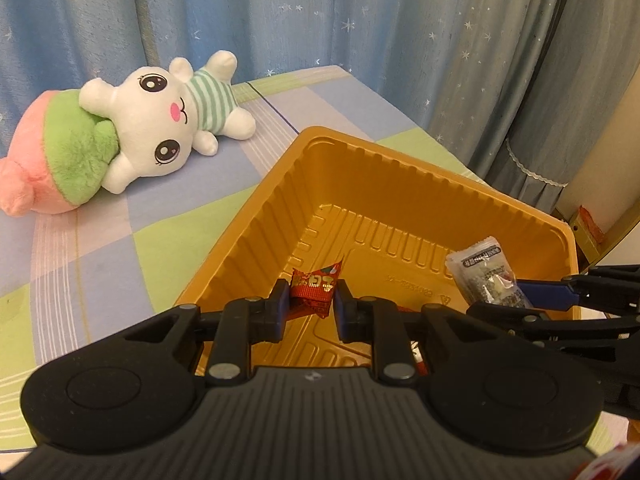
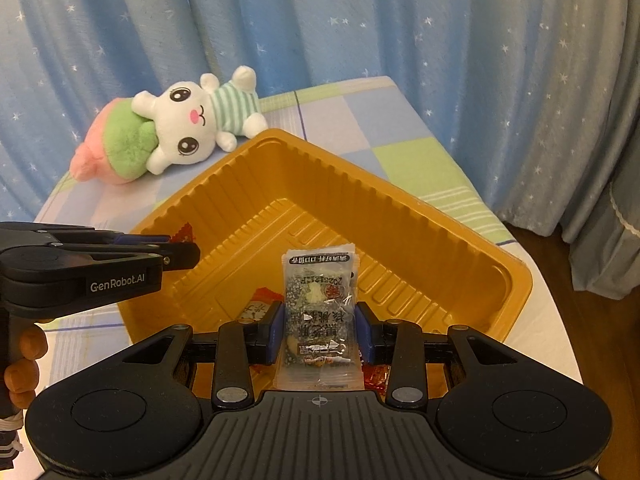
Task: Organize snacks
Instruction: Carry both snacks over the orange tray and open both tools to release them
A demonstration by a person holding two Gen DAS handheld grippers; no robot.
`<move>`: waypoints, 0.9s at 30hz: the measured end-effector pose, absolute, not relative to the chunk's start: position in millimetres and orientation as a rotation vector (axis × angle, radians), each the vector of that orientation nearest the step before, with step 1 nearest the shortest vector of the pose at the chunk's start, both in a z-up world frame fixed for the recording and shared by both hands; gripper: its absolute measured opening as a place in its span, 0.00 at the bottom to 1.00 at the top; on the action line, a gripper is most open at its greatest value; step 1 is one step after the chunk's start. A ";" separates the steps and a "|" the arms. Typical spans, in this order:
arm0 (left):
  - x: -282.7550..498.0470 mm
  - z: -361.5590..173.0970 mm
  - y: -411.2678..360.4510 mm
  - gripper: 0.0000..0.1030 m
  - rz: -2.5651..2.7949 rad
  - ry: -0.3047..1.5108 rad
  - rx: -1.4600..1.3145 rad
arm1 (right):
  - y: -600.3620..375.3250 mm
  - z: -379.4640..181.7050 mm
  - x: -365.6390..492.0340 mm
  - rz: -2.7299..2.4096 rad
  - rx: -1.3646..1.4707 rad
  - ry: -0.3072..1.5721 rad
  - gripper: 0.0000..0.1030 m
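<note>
Tongs both over the gold tray (image 1: 256, 216): left gripper (image 1: 310, 308) was pinched nearly shut on a red candy wrapper (image 1: 316, 286), right gripper (image 2: 320, 326) clamped a clear snack packet (image 2: 318, 312), long axis running forward between its fingers, tray floor directly below each.

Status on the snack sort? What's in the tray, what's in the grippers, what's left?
Done: at least one orange-red packet already lies in the gold tray.
In hand: the left gripper is shut on a red snack packet; the right gripper is shut on a clear nut-snack packet. Both hang over the tray.
Left: release both into the tray. No other loose snacks are in view on the checked cloth.
</note>
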State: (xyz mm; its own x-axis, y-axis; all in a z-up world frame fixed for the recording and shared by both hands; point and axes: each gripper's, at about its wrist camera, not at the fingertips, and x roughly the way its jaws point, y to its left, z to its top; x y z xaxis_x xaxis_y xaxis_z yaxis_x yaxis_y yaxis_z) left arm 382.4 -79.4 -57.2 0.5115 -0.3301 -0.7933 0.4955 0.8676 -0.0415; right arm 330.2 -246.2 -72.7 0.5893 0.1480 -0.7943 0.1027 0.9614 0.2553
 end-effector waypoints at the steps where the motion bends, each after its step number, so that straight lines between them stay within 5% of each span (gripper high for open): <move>1: 383.2 -57.6 -79.8 0.20 -0.501 0.906 0.198 | -246.6 -73.5 331.1 0.025 0.291 0.945 0.37; 27: 371.9 -41.4 -68.4 0.36 -0.474 0.883 0.179 | -257.5 -60.4 336.0 0.025 0.383 0.844 0.38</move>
